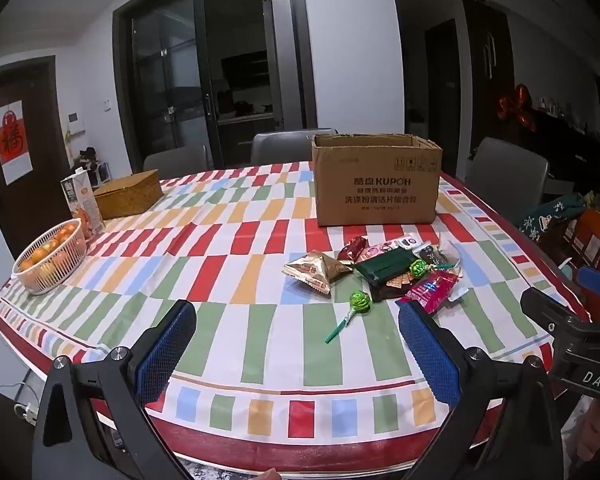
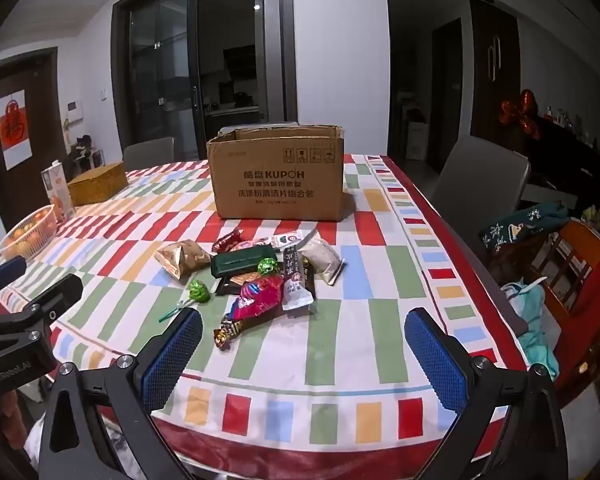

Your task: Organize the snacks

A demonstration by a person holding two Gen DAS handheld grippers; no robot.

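task at start: snack pile [image 2: 256,276] loose on tabletop [image 2: 340,344], at 6 o'clock of open cardboard box [image 2: 278,172]. left gripper [image 1: 298,344], right gripper [image 2: 304,354]: jaws apart, empty. all sorting left.

Snack pile [image 2: 256,276] before open carton [image 2: 278,174]

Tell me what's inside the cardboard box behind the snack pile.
Only the far inner walls near the rim of the open cardboard box show. Its front wall hides the floor from both wrist views, so whether anything lies inside cannot be told. The snack pile sits outside, in front.
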